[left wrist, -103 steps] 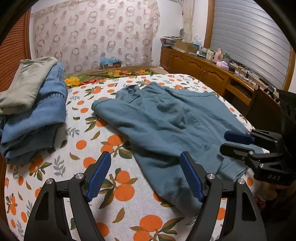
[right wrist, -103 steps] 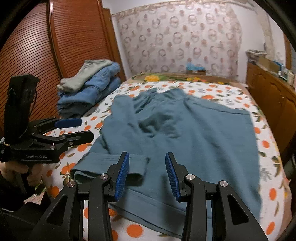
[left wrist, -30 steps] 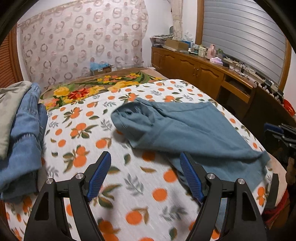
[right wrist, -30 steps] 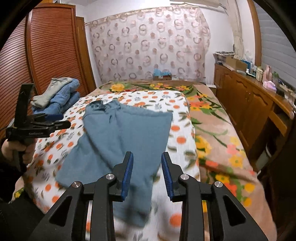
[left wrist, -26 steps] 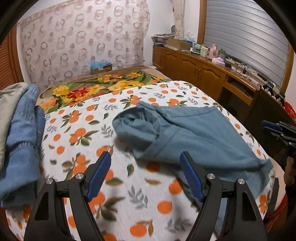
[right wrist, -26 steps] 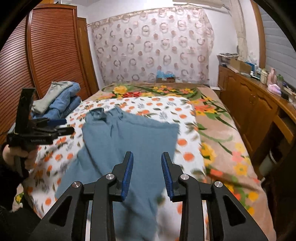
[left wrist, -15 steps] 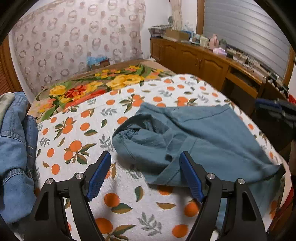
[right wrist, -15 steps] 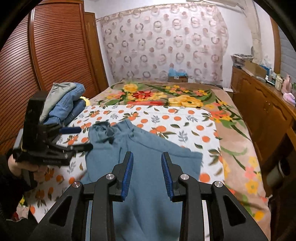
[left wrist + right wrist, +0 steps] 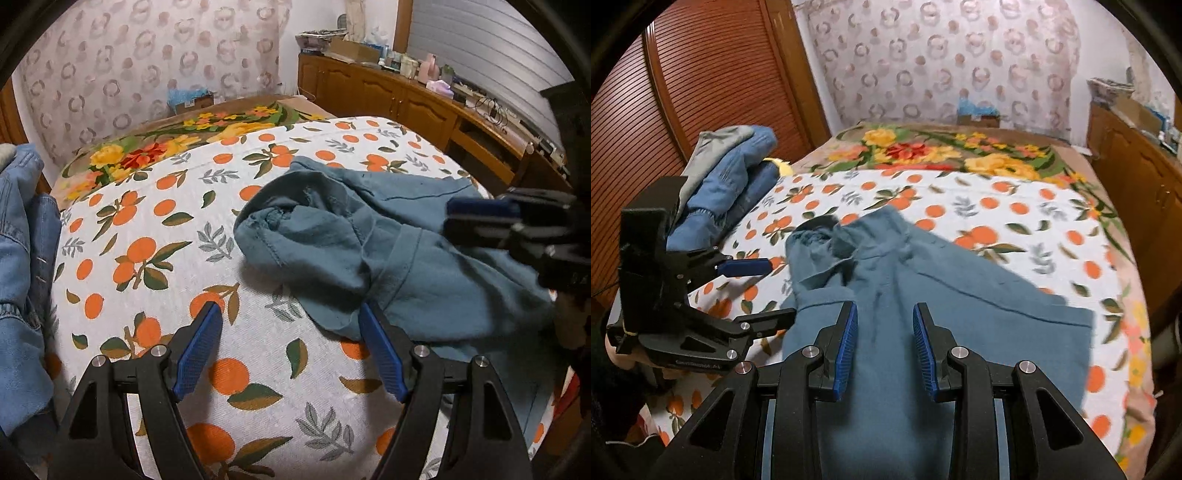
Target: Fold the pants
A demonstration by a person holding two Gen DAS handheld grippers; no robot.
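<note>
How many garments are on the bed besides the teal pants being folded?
2 that show: a grey-green garment on top of a blue denim one, piled at the bed's edge by the wooden wardrobe doors, apart from the teal pants. More may lie hidden within the pile.

Teal-blue pants [image 9: 388,236]; white bedsheet [image 9: 236,280], orange-fruit print; light-blue denim pile [image 9: 738,177]; ring-patterned curtain [image 9: 942,59].

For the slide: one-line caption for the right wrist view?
Right gripper open above rumpled blue pants on an orange-print bedsheet, left gripper open beside the waistband.
</note>
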